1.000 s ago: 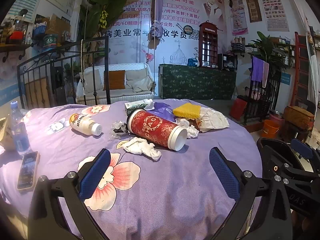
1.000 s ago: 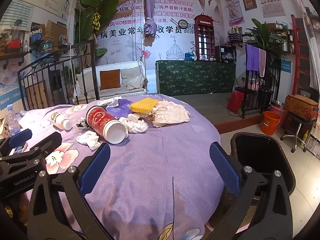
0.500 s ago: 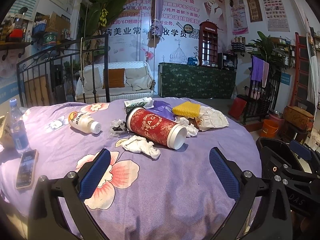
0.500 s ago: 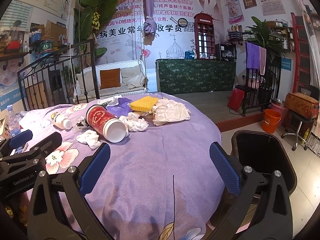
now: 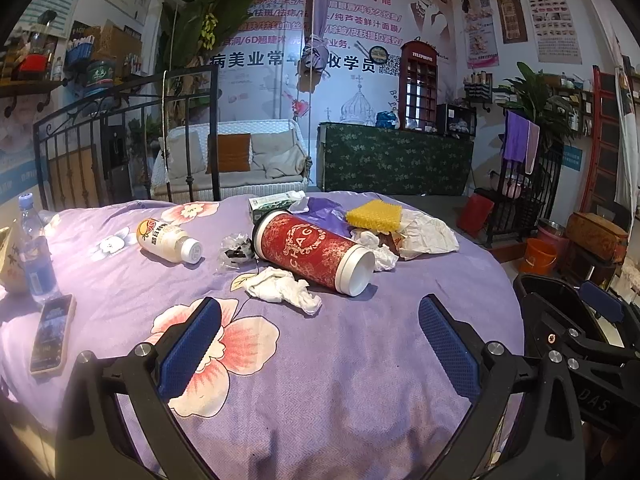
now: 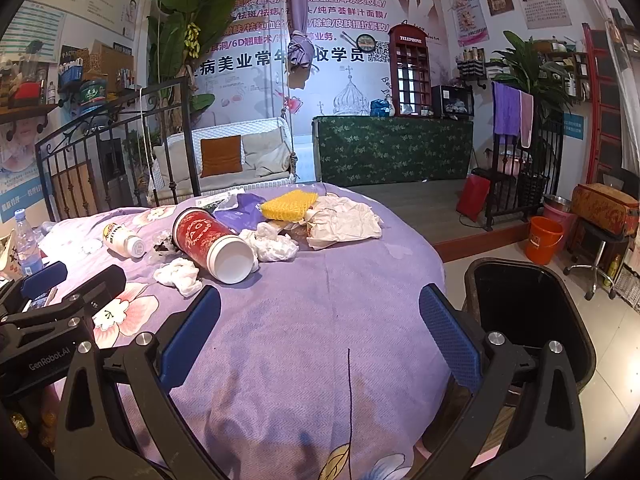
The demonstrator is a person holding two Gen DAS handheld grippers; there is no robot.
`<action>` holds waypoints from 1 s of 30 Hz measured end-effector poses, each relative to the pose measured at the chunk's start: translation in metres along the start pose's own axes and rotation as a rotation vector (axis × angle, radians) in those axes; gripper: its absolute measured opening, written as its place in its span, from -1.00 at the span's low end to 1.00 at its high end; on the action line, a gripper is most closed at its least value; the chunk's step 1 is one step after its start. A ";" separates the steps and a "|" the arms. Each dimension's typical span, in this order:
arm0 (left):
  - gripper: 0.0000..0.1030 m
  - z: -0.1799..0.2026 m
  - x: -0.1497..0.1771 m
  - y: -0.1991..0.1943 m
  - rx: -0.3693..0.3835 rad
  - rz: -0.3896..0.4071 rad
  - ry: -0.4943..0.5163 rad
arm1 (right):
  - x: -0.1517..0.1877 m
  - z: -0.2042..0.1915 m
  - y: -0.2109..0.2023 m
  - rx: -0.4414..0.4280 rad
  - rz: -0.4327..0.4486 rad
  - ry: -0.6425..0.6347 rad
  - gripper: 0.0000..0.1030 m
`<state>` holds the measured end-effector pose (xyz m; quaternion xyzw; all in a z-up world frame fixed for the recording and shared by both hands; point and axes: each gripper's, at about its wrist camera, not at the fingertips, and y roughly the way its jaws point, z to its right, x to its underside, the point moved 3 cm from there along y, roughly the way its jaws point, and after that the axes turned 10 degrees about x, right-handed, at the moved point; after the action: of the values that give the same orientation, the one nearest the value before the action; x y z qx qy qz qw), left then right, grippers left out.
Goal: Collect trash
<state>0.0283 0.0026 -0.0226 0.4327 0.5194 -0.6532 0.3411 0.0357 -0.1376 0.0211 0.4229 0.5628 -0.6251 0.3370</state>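
Hovering over the trash pile

Tall red paper cup (image 5: 314, 251) lies on its side mid-bed on the purple floral bedspread (image 5: 320, 380), crumpled white tissue (image 5: 282, 289) touching it. My left gripper (image 5: 320, 344) and right gripper (image 6: 320, 332) both spread wide, empty. Black bin (image 6: 528, 312) beside bed.

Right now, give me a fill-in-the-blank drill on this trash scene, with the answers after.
1. The red cup lies on its ____.
2. The sponge behind the cup is ____ in colour.
3. The black bin stands on the floor on the ____ side of the bed.
4. Both the left gripper and the right gripper are ____ and hold nothing.

Answers: side; yellow; right; open
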 end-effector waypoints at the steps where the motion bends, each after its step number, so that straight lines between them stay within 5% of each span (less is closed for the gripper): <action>1: 0.89 0.000 0.000 0.000 0.000 0.001 0.000 | 0.000 0.000 0.000 0.000 0.000 0.000 0.91; 30: 0.89 -0.002 0.002 0.001 -0.003 -0.008 -0.007 | 0.001 -0.005 0.003 -0.013 -0.009 0.006 0.91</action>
<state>0.0284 0.0041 -0.0246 0.4281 0.5208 -0.6553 0.3408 0.0384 -0.1332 0.0187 0.4201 0.5699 -0.6217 0.3350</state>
